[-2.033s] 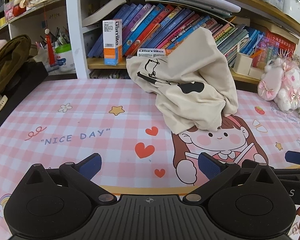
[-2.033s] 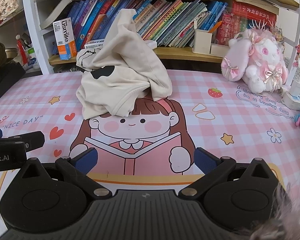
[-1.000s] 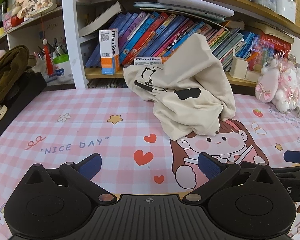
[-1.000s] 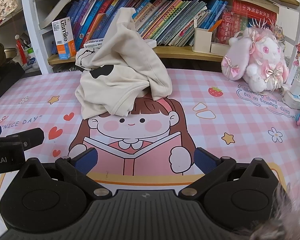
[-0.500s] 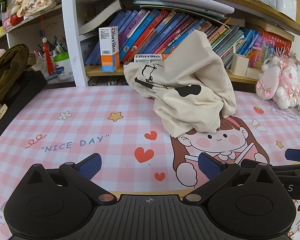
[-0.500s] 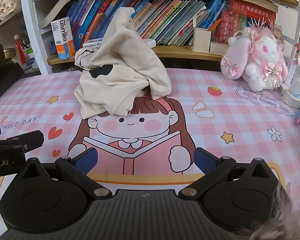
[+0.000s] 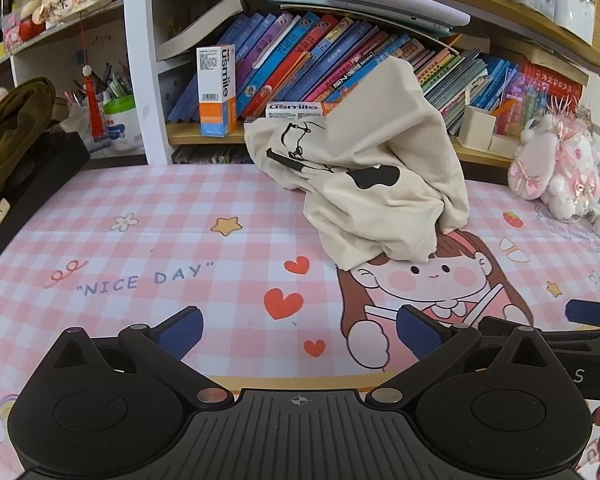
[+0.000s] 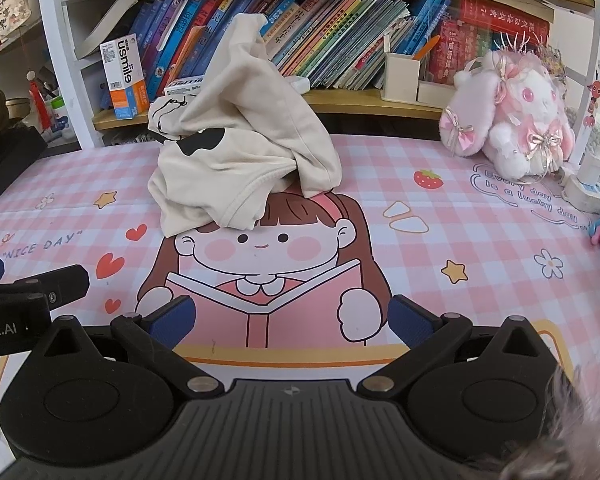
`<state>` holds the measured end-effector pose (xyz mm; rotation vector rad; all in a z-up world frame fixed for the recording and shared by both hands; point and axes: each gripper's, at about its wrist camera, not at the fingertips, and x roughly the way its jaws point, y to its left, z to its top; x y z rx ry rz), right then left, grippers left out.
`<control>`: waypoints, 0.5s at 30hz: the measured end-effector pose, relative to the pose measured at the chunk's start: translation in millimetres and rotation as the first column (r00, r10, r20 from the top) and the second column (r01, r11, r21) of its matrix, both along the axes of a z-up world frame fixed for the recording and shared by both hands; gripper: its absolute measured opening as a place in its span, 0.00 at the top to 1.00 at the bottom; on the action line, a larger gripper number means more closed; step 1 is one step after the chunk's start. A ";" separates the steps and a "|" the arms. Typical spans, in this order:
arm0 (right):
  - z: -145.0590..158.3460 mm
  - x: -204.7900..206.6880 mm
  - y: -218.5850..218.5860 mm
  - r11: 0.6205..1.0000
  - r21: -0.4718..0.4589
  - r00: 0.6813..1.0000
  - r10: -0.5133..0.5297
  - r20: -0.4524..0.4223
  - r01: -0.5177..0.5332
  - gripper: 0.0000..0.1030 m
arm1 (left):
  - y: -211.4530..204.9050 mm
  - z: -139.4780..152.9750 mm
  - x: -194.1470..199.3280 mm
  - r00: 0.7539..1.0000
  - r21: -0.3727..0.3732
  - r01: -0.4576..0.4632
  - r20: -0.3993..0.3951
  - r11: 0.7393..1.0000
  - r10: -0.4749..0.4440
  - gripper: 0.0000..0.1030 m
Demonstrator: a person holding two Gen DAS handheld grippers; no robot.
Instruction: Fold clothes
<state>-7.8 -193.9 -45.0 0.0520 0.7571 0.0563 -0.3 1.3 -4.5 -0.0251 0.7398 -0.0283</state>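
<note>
up at the far side of the pink checked mat point(image 7: 148, 216), right against the bookshelf point(image 8: 360, 100), the cream shirt point(image 7: 376, 184) sits in a crumpled heap, peaked at the top and leaning on the book spines, with its loose hem spilling down onto the hair of the cartoon girl point(image 8: 260, 248) printed on the mat. nothing about it is spread or folded yet, so i judge the task is at its very start.

from my left gripper point(image 7: 300, 332) the heap lies at about 1 o'clock, ahead and a little to the right. from my right gripper point(image 8: 290, 320) it lies at about 11 o'clock, ahead and a little to the left. so the shirt sits roughly between the two, well apart from both, and i can't call either one clearly nearer. the heap has no clean long axis; if anything it runs upward, from hem to peak.

both claws stand wide apart and hold nothing, with bare mat showing between the blue pads point(image 7: 182, 326). the left gripper's body shows at 9 o'clock in the right view, so the two hover just beside each other.

my guess is the next move is a forward reach with both, each to one side of the low hem, steering off the pink plush rabbit point(image 8: 512, 120) at 2 o'clock.
</note>
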 end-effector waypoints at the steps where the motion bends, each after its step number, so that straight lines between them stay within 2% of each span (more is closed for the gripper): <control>1: 0.0 0.1 -0.3 1.000 0.002 1.000 0.000 0.000 0.000 0.00 | 0.1 -0.3 0.1 1.000 -0.003 -0.001 -0.004 1.000 0.001 0.00; 10: -1.8 0.6 -1.9 1.000 -0.001 1.000 0.011 -0.009 -0.011 0.00 | 0.8 -5.0 4.8 0.997 0.003 -0.059 -0.059 0.998 0.059 0.00; 15: -3.4 -0.3 -1.9 0.998 -0.033 0.999 0.050 -0.007 -0.050 0.00 | -1.8 -5.3 3.0 0.996 -0.010 -0.066 -0.058 0.998 0.065 0.00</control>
